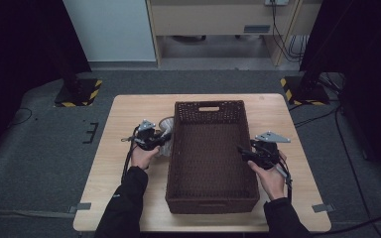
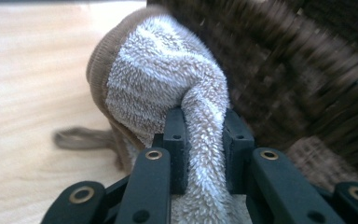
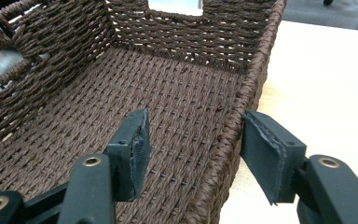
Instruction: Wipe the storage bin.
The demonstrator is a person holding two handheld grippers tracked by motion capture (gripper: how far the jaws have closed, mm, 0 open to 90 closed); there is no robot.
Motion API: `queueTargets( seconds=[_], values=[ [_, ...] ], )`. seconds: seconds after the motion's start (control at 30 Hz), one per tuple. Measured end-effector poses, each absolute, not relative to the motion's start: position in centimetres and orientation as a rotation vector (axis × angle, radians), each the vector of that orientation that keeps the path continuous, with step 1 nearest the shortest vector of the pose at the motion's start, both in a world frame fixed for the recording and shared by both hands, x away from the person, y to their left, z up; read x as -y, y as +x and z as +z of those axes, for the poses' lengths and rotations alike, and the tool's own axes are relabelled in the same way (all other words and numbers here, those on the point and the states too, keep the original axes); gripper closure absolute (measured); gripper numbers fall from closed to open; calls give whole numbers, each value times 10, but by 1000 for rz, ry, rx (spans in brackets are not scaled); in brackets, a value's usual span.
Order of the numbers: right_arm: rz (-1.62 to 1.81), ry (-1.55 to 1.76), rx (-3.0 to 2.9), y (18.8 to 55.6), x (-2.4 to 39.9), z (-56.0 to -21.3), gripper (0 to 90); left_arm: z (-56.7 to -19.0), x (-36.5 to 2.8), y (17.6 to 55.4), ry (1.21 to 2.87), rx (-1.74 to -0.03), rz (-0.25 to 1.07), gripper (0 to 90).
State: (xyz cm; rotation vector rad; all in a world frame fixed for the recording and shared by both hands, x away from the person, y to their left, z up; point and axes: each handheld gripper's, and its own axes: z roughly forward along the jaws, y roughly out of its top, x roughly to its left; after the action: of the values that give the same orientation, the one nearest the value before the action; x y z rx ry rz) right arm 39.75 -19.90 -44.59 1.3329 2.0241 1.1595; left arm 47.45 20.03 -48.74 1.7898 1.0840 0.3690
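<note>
Left gripper (image 2: 200, 140) jaws pinching fuzzy sock (image 2: 168, 84) just outside wicker basket (image 3: 242, 107). Right gripper (image 3: 193, 154) jaws spread astride basket rim. Thin pinch, likely slipping; dangling sock could snag that rim.

Around your table (image 1: 129, 198) you have: grey carpet floor (image 1: 34, 168); two black stand bases with yellow-black hazard edging, one (image 1: 78, 92) beyond the far-left corner, one (image 1: 303, 89) beyond the far-right; a pale wood desk (image 1: 218, 20) behind; cables (image 1: 290, 47) hanging beside it.
</note>
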Motion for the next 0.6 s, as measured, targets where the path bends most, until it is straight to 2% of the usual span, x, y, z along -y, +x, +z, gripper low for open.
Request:
queueTargets(
  seconds=[0.27,0.6],
  values=[
    [1153,1331,-2022,397,199,-446,425,-444,-202,456,1757,-970,421,744],
    [1150,1327,-2027,397,199,-446,422,-461,-200,444,1790,-952,388,743]
  ],
)
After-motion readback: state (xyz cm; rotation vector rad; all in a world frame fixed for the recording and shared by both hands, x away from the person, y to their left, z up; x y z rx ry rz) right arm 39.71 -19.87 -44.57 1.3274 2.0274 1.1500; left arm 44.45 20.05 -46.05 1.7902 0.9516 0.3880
